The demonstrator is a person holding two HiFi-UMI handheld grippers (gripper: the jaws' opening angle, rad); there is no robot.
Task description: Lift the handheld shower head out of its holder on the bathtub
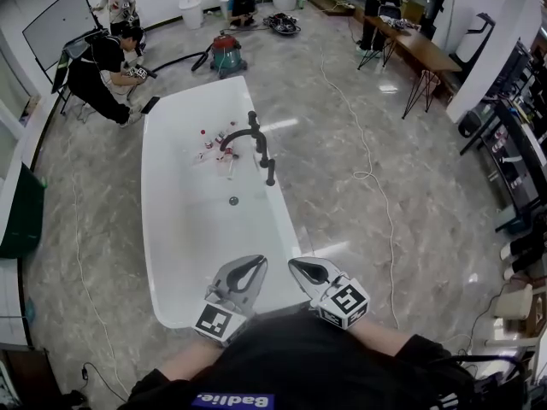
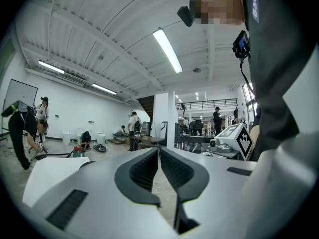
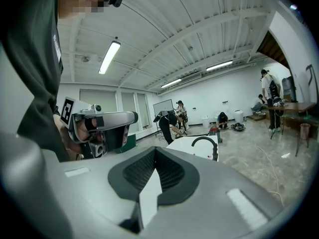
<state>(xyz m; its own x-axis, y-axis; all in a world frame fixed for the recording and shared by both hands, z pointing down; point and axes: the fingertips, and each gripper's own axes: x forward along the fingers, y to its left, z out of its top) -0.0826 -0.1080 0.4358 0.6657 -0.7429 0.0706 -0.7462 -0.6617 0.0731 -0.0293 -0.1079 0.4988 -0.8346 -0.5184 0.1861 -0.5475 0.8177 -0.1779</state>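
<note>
The white bathtub (image 1: 171, 229) runs away from me in the head view. On its right rim stands a black faucet set (image 1: 253, 135), and the dark handheld shower head (image 1: 268, 167) sits in its holder there. My left gripper (image 1: 259, 262) and right gripper (image 1: 296, 264) hover side by side over the tub's near end, well short of the faucet, both shut with nothing between the jaws. The left gripper view shows the left gripper (image 2: 158, 149) with its pads together. In the right gripper view the right gripper (image 3: 155, 148) points at the faucet's arched spout (image 3: 205, 142).
Small bottles (image 1: 209, 139) lie in the tub near the drain (image 1: 233, 201). A teal and red vacuum (image 1: 227, 55) stands beyond the tub's far end. A person (image 1: 107, 71) crouches at the far left. Cables (image 1: 367, 148) trail across the floor on the right, and a table (image 1: 419, 45) stands at the back right.
</note>
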